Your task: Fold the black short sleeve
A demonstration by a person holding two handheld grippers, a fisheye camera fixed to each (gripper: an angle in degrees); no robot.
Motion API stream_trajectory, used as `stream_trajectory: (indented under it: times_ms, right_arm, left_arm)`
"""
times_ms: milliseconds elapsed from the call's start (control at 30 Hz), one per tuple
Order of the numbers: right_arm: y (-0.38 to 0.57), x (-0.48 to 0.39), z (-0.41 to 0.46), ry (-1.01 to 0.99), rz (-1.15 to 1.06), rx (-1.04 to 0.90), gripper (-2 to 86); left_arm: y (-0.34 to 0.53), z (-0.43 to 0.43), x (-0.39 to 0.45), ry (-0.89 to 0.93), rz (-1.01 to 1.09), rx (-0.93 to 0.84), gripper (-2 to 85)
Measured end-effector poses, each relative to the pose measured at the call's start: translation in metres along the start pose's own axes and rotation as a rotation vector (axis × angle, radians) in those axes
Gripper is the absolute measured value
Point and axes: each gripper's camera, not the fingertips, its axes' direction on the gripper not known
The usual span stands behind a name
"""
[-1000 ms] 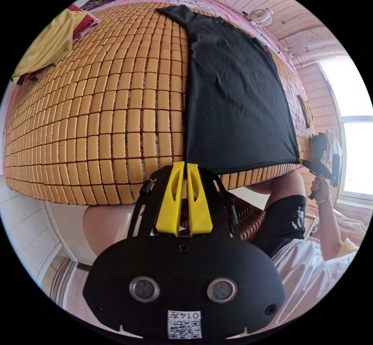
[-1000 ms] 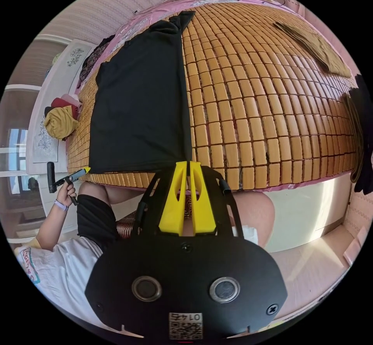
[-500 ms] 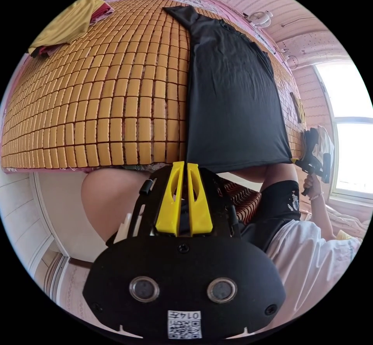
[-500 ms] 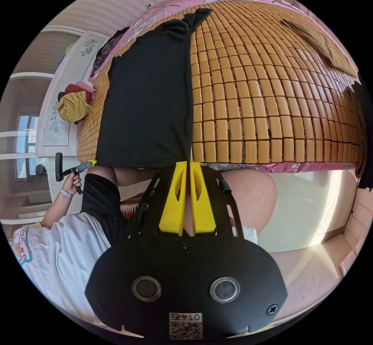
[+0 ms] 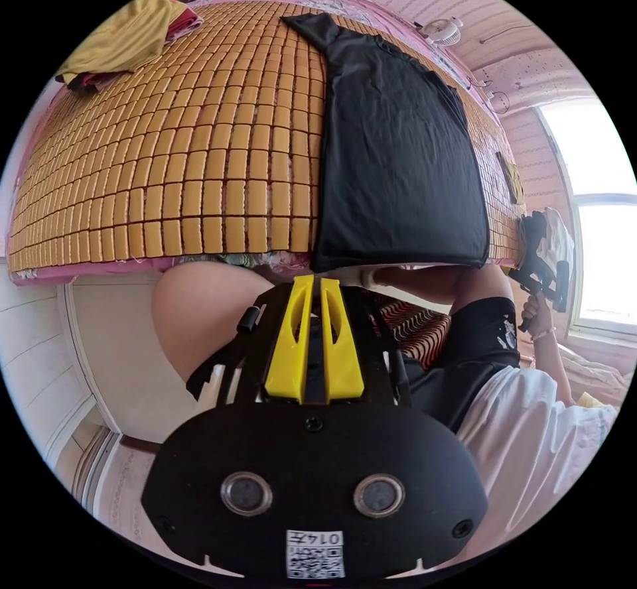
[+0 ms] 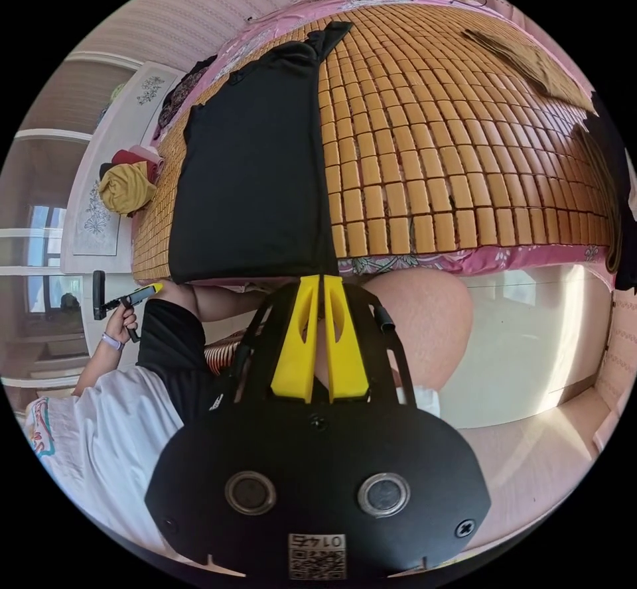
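Bright daylight, sharp focus. Window (image 5: 600, 217) blown out w/ glare; heavy fisheye bending at edges, black corners; floor (image 6: 531, 343) shows sun patches.

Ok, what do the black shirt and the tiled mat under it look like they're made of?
Black shirt: soft matte knit, probably cotton jersey; it lies flat, with soft wrinkles and no shine.

Mat: small rigid amber tiles in rows, probably bamboo, with a smooth, slightly glossy face and dark gaps between tiles.

Bedding under it: pink printed fabric, showing at the edge.
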Motion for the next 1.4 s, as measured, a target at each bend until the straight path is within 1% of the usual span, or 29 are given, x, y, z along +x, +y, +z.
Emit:
stream_trajectory:
  times_ms: [267, 500, 667, 867, 1000, 1133, 1233, 1400]
  right_arm:
    - [0.009, -0.021, 0.004, 0.022, -0.062, 0.054, 0.6]
    - [0.003, -0.065, 0.022, 0.027, -0.23, 0.058, 0.5]
    - [-0.02, -0.097, 0.047, 0.043, -0.319, 0.04, 0.5]
    - [-0.09, -0.133, 0.081, -0.043, -0.419, 0.004, 0.4]
    - [-0.168, -0.16, 0.104, -0.097, -0.499, -0.009, 0.3]
    - [-0.229, -0.183, 0.12, -0.18, -0.474, -0.017, 0.1]
    - [-0.246, -0.199, 0.127, -0.232, -0.431, -0.084, 0.1]
    - [-0.248, -0.222, 0.118, -0.25, -0.376, -0.202, 0.0]
  left_arm:
    - [0.035, -0.021, -0.002, 0.0, 0.044, 0.105, -0.3]
    - [0.005, -0.02, 0.021, 0.02, 0.142, 0.178, -0.5]
    - [-0.043, -0.005, 0.039, 0.14, 0.178, 0.241, -0.3]
    - [-0.101, 0.011, 0.044, 0.124, 0.224, 0.247, -0.2]
    - [-0.136, 0.008, 0.029, 0.131, 0.201, 0.251, -0.2]
    - [-0.183, -0.014, 0.002, 0.154, 0.127, 0.265, -0.4]
    - [-0.22, -0.04, -0.011, 0.131, 0.084, 0.285, -0.4]
    - [-0.29, -0.075, -0.022, 0.099, 0.037, 0.307, -0.4]
